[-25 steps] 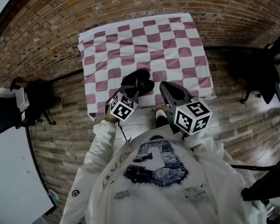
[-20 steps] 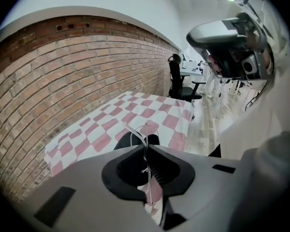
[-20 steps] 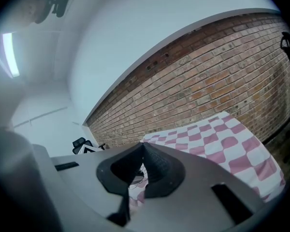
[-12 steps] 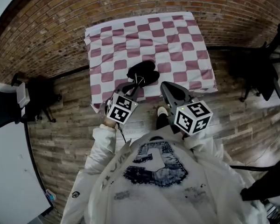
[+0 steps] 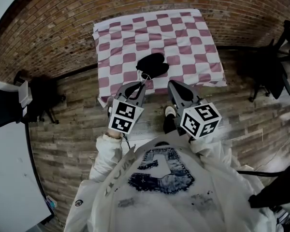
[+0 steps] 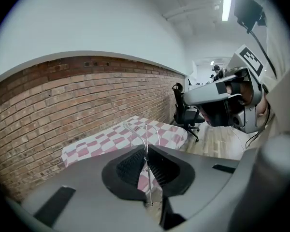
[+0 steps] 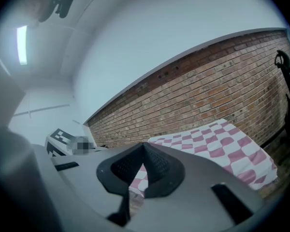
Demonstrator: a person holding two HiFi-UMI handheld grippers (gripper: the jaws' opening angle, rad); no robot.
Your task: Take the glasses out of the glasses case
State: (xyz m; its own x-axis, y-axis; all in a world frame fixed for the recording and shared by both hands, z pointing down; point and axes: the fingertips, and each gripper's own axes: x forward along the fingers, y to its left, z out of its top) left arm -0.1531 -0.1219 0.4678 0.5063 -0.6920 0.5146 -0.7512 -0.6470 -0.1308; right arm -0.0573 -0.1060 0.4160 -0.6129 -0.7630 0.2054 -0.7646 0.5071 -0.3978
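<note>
A black glasses case (image 5: 152,64) lies open on the pink-and-white checked cloth (image 5: 183,37) near the table's front edge. Thin wire-frame glasses (image 5: 145,76) hang in the air just in front of the case, with my left gripper (image 5: 141,84) shut on them. In the left gripper view the wire frame (image 6: 146,129) runs up out of the pinched jaws of the left gripper (image 6: 146,149), above the cloth (image 6: 101,141). My right gripper (image 5: 171,84) hovers beside it at the table's edge. Its jaws meet at the tip with nothing between them, as the right gripper view shows of the right gripper (image 7: 144,146).
A brick wall (image 5: 48,23) runs behind the table. Black office chairs stand at the right (image 5: 268,74) and the left (image 5: 43,98). A white desk (image 5: 5,168) fills the lower left. Wooden floor lies between me and the table.
Both grippers have drawn back from the table toward me. The left one has risen with the glasses, away from the case, which stays on the cloth.
</note>
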